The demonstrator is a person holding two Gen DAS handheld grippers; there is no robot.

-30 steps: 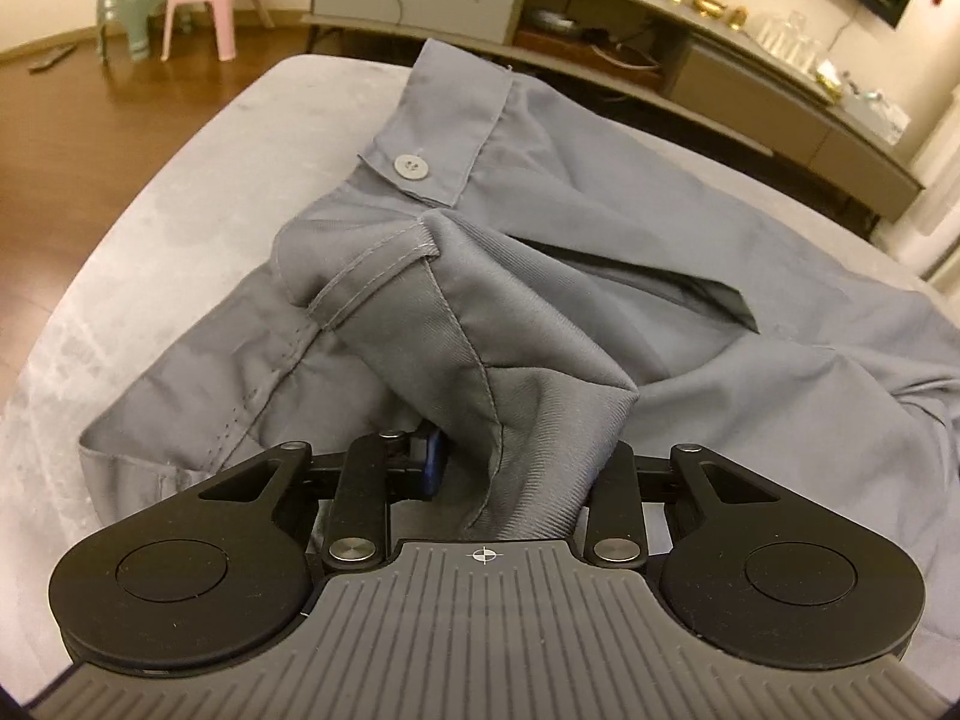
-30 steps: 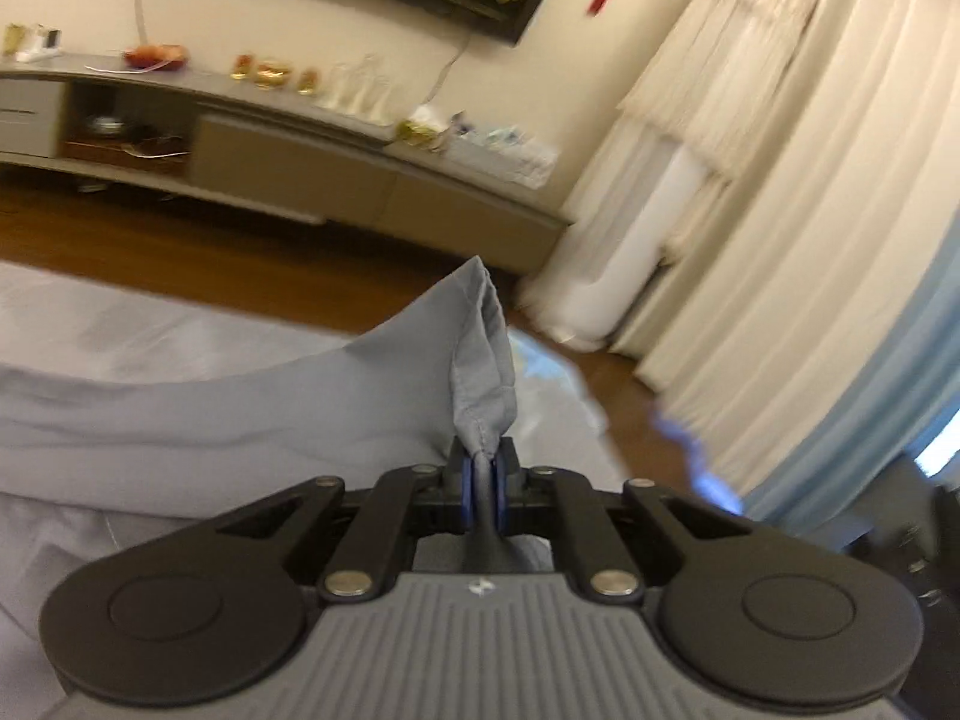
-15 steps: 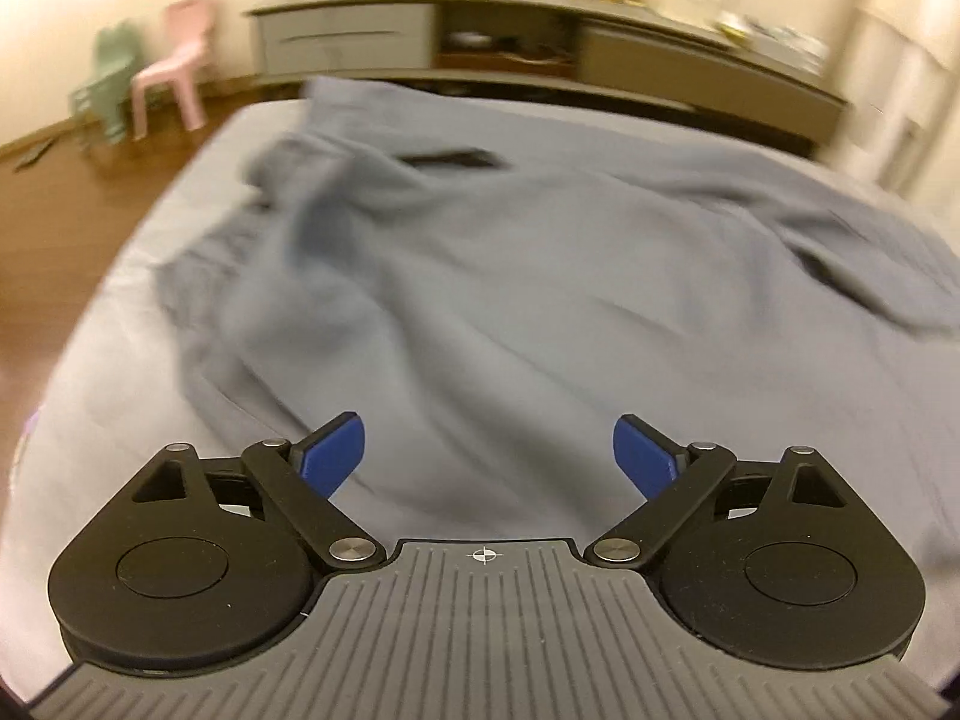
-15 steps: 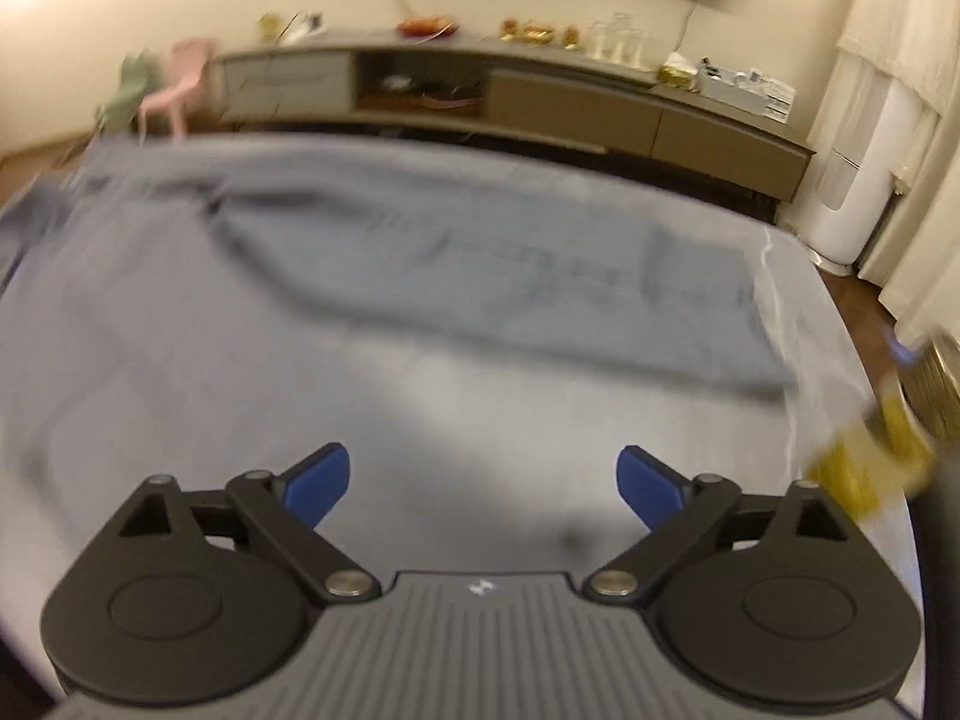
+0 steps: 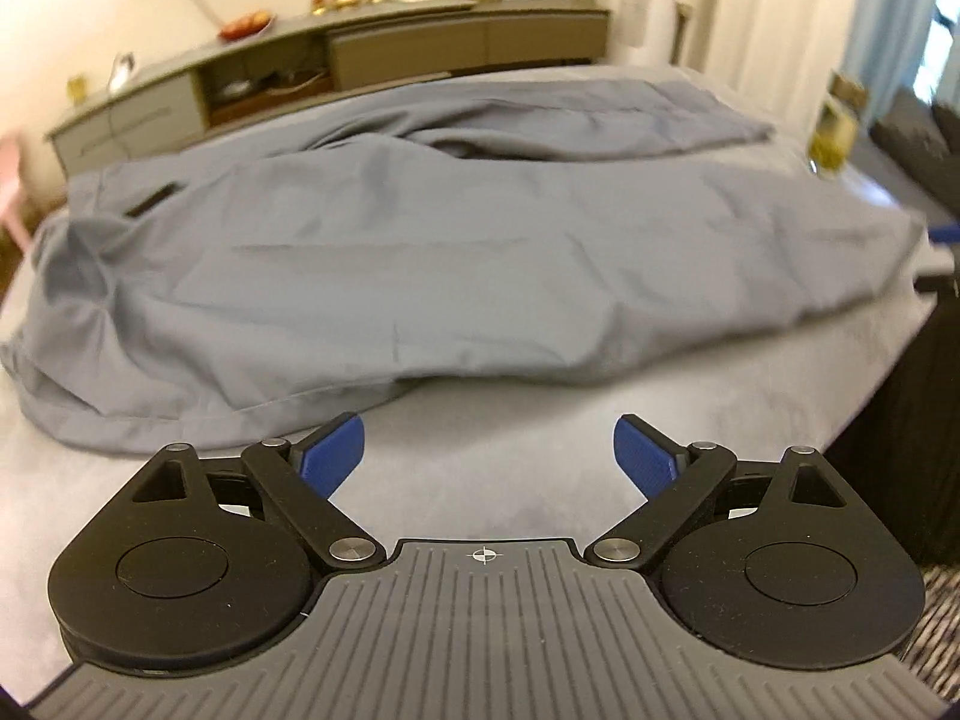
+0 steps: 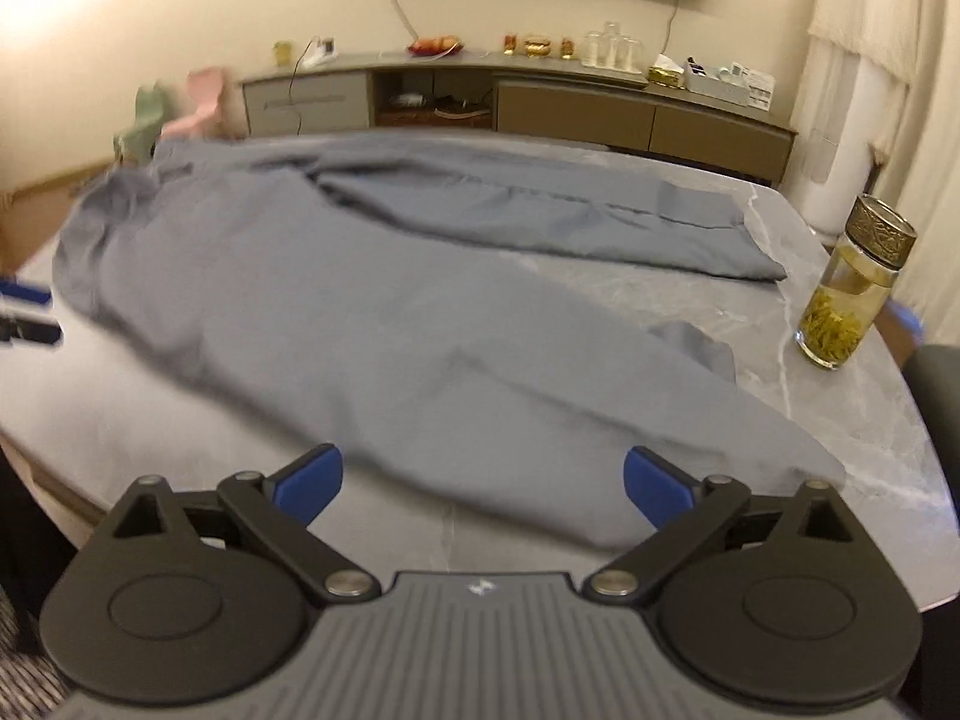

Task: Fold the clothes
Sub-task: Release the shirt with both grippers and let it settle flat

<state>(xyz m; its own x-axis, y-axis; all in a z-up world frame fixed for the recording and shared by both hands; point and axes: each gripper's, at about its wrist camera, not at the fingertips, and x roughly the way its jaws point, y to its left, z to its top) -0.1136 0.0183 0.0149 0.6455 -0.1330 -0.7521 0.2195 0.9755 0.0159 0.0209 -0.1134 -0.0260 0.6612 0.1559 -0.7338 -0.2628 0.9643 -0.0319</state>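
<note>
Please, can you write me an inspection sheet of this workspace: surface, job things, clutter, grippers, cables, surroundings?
Surface: grey marbled table, partly bare.
Job's things: grey trousers spread flat, legs apart.
Clutter: glass jar with brass lid, beside the trouser hems.
Grippers: left gripper and right gripper open, have just been opening, nothing between the jaws.
Cables: cord hanging from the wall frame.
Surroundings: sideboard, curtains.

Warm, dim indoor light is seen in both views. Motion blur is heaviest toward 9 o'clock. Fisheye bending and dark corners are noted at the edges.
</note>
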